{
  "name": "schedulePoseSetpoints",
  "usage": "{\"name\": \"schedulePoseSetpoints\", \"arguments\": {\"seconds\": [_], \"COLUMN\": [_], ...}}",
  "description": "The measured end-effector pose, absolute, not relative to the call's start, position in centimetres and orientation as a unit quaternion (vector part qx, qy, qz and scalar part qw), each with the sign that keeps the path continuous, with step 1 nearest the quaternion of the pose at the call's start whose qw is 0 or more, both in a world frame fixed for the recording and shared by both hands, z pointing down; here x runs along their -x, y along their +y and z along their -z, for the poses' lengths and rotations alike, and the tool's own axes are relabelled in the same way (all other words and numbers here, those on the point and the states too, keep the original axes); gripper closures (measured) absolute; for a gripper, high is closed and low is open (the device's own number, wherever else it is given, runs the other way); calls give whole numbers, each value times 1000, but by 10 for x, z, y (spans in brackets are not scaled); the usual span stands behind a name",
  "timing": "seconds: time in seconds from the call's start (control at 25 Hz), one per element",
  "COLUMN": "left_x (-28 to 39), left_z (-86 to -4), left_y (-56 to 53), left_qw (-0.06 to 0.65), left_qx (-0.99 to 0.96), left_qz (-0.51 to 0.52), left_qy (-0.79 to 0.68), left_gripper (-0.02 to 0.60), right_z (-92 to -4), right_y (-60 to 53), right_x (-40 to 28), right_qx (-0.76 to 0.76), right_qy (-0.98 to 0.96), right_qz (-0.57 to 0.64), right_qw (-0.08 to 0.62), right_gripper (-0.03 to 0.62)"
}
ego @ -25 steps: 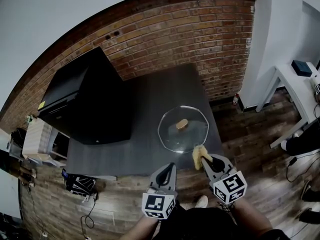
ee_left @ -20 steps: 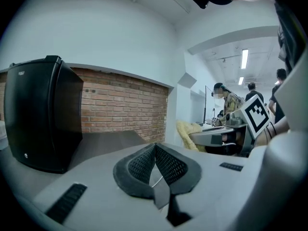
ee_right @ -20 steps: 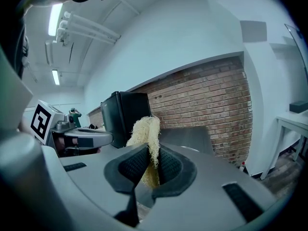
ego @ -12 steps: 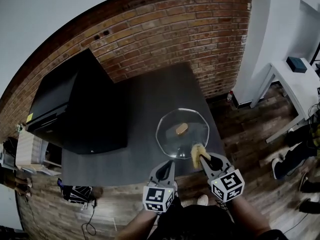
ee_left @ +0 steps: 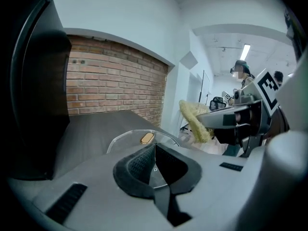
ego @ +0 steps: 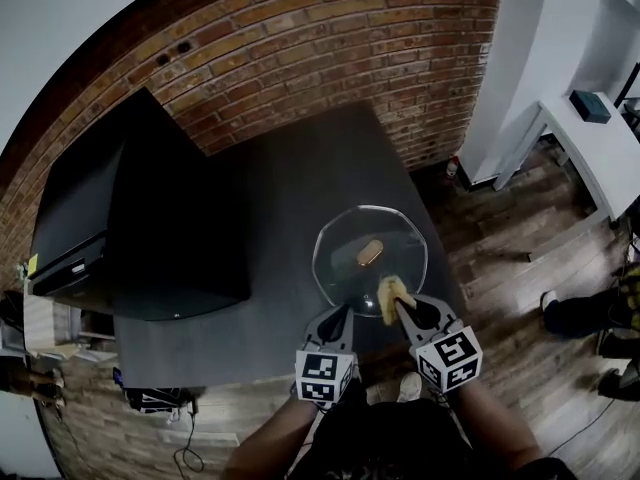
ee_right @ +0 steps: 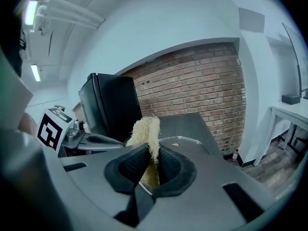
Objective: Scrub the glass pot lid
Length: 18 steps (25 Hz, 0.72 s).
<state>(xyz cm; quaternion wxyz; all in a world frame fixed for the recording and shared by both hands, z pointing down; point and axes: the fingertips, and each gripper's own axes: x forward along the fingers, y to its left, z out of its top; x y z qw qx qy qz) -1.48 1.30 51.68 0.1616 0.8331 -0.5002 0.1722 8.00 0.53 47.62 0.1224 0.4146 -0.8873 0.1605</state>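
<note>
The glass pot lid (ego: pixel 395 240) lies flat on the dark table (ego: pixel 280 198), near its front right corner, with a tan knob (ego: pixel 370 252) in the middle. My right gripper (ego: pixel 398 306) is shut on a yellow loofah scrubber (ego: pixel 388 294), which hangs over the lid's near rim. In the right gripper view the loofah (ee_right: pixel 147 134) sticks up between the jaws, with the lid (ee_right: pixel 187 142) just beyond. My left gripper (ego: pixel 338 318) sits beside it, at the lid's near left edge. Its jaws (ee_left: pixel 154 154) stand together with nothing seen between them; the lid (ee_left: pixel 126 139) lies ahead.
A large black appliance (ego: pixel 130 218) fills the table's left part. A brick wall (ego: pixel 330 58) runs behind the table. The table's front edge lies just under both grippers, with wooden floor (ego: pixel 500 258) to the right. A white desk (ego: pixel 590 133) stands at far right.
Both grippers have moved forward toward the lid. The loofah, which hung short of the lid's rim, is now over its near edge. The head view has shifted closer.
</note>
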Motion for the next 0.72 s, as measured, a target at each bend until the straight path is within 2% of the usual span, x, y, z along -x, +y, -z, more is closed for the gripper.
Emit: {"name": "schedulePoseSetpoints", "arguments": {"seconds": [0.72], "left_x": [52], "left_z": [-622], "left_y": [-34], "left_qw": [219], "left_qx": [-836], "left_qz": [-256], "left_qy": [-433], "left_gripper": [548], "right_z": [-576], "right_y": [-33], "right_x": [-11], "right_qx": [-433], "right_qy": [-846], "right_qz": [-216], "right_qw": [221], "right_gripper": [546]}}
